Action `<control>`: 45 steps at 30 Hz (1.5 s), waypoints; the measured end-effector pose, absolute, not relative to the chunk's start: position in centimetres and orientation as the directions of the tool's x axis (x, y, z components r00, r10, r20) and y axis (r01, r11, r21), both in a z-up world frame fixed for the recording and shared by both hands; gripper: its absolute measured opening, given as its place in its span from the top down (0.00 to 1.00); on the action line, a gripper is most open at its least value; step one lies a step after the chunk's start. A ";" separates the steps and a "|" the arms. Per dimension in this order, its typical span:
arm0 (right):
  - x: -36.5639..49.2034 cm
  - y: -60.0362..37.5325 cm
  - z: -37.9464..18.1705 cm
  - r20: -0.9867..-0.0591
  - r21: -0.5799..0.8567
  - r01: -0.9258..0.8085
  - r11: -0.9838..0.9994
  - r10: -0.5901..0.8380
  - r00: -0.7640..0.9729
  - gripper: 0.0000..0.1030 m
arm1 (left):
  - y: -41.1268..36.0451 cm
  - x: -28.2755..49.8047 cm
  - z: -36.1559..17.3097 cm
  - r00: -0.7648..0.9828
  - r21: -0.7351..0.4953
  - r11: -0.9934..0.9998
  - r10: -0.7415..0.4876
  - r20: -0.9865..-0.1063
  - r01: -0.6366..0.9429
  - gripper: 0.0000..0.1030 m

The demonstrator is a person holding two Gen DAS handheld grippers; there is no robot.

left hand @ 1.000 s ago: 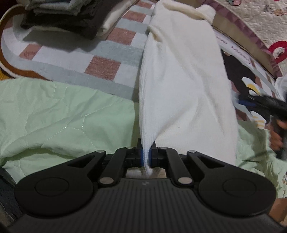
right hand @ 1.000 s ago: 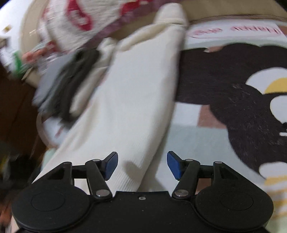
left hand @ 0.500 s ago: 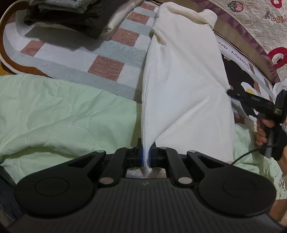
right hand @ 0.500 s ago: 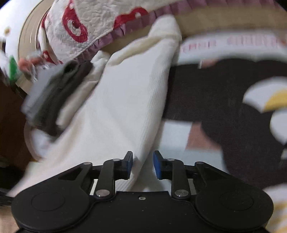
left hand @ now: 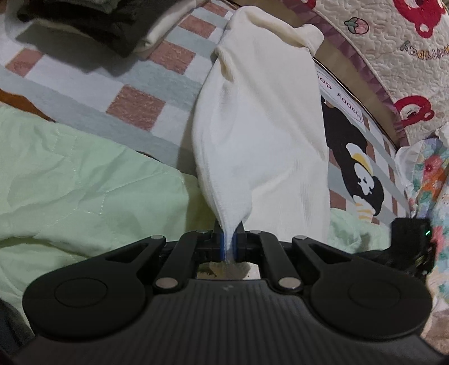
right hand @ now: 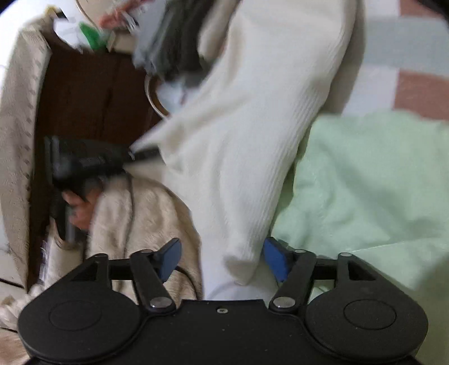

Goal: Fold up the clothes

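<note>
We're mid-fold, by our read, on the white garment [left hand: 261, 134] — it runs lengthwise over the checked mat [left hand: 134, 106] and green quilt [left hand: 70, 179]. Left gripper [left hand: 230, 244] is clamped tight on its near hem corner. Right gripper [right hand: 221, 259] is spread wide, the other hem corner sitting between its fingers, ungripped. Next likely needs a pinch there — then both ends carried toward the collar.

Checked rug [left hand: 134, 104] carries: green quilt [left hand: 84, 179] near left, white garment [left hand: 263, 134] centre, folded clothes pile [left hand: 92, 19] far left.
</note>
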State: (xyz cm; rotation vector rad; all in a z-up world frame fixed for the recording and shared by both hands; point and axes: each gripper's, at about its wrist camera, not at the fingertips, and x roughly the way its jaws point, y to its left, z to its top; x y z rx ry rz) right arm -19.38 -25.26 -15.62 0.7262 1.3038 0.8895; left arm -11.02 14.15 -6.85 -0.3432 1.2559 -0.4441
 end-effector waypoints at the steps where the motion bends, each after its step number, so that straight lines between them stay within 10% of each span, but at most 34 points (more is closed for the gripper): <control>1: -19.2 -24.5 -15.7 -0.508 0.847 -0.162 0.507 0.861 0.039 0.31 | 14.2 -11.0 -6.8 0.241 -0.499 0.857 -0.516 -0.822 0.132 0.96; 4: -19.1 -22.9 -15.2 -0.512 0.827 -0.249 0.504 0.858 0.035 0.77 | 14.3 -11.2 -6.4 0.255 -0.503 0.852 -0.523 -0.813 0.145 0.96; 9: -18.0 -24.1 -11.6 -0.472 0.813 -0.342 0.471 0.877 0.087 0.88 | 14.8 -10.8 -6.0 0.288 -0.525 0.841 -0.538 -0.792 0.129 0.96; 17: -13.0 -27.6 -6.7 -0.468 0.803 -0.322 0.501 0.866 0.178 0.88 | 13.3 -6.8 -5.0 0.393 -0.598 0.797 -0.579 -0.714 0.087 0.96; 27: -0.2 -31.7 -12.8 -0.574 0.817 0.130 0.561 0.773 0.269 0.88 | 8.0 6.2 -11.5 0.425 -0.591 0.801 -0.504 -0.752 -0.096 0.96; 41: 1.1 -32.2 -14.0 -0.560 0.753 -0.053 0.656 0.682 0.471 0.84 | 7.1 8.3 -14.5 0.490 -0.641 0.767 -0.572 -0.658 0.035 0.95; 45: -0.7 -34.1 -13.7 -0.497 0.781 -0.021 0.625 0.641 0.585 0.59 | 8.4 8.8 -14.8 0.521 -0.729 0.685 -0.614 -0.593 -0.023 0.93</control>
